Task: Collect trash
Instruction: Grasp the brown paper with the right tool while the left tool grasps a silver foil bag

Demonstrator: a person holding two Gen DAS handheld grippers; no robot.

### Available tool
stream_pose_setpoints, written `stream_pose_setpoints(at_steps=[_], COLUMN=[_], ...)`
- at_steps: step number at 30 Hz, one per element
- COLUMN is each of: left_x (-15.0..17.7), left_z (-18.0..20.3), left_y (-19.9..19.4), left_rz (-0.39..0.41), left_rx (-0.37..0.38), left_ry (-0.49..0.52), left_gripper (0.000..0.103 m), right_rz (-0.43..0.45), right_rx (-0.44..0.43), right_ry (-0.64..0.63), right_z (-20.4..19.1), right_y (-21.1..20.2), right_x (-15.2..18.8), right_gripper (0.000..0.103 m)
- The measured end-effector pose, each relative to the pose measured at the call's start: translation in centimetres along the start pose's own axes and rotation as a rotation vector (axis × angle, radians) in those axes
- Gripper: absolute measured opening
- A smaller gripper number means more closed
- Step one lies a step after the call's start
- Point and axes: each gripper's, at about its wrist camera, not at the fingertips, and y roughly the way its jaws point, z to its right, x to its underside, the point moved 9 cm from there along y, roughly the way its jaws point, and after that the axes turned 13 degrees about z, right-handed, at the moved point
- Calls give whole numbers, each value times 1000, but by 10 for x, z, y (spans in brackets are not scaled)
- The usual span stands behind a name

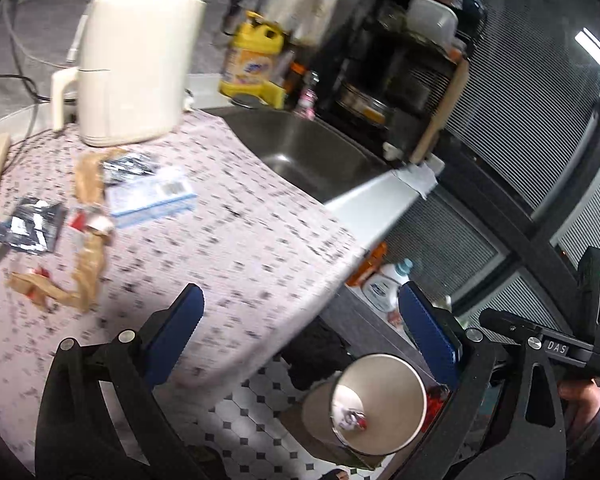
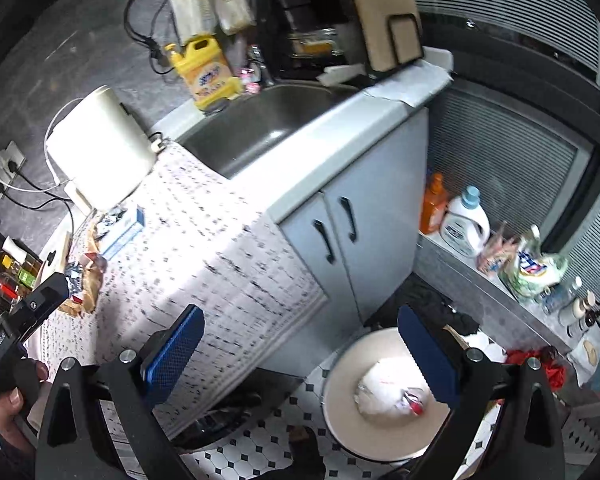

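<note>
Standing wide apart, the jaws of the left gripper [image 1: 300,332] hold nothing; its blue pads [image 1: 176,332] frame only counter edge and floor. The right gripper [image 2: 300,352] is likewise released and empty, hanging above the bin [image 2: 340,408]. The bin sits on the tiled floor [image 2: 252,452] just beside the cabinet [image 2: 360,232], and inside it lie a white crumpled lump [image 2: 380,388] and a small red-and-silver scrap [image 2: 414,398]. In the left view the same bin [image 1: 384,380] shows between the fingers, low and right.

More trash lies on the patterned counter cloth [image 1: 240,240], well apart from both grippers. It comprises brown paper strips [image 1: 86,264], a silver wrapper [image 1: 28,224], a red-and-white scrap [image 1: 88,220], a blue-and-white packet [image 1: 152,196] and a dark foil packet [image 1: 128,166]. All lie loose near the cream kettle [image 1: 136,68]. None is touched by either tool.

Beyond the cloth sits the steel sink [image 1: 312,156], with a yellow detergent jug [image 1: 256,60] at its back rim and a black dish rack [image 1: 400,60] to the right. Bottles [image 2: 464,220] stand on a low ledge by the cabinet. Part of a hand [image 2: 12,396] gripping the other tool shows at the lower left of the right view.
</note>
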Motion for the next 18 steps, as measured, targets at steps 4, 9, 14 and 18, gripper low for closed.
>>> stream_pose_setpoints(at_steps=[4, 9, 14, 18], left_x=[-12, -26, -45, -57], left_z=[-32, -68, -123, -167], left_y=[-11, -28, -49, -57], left_rz=[21, 70, 137, 162], left_rx=[-24, -51, -112, -170], left_ry=[-12, -40, -79, -99], left_gripper=[97, 97, 97, 97], right_rz=[7, 9, 9, 0], right_rx=[-24, -59, -113, -193], right_ry=[-8, -35, -44, -66], right_z=[-31, -72, -113, -158], right_y=[9, 24, 39, 52], right_x=[-3, -4, -2, 2], right_gripper=[95, 95, 95, 94])
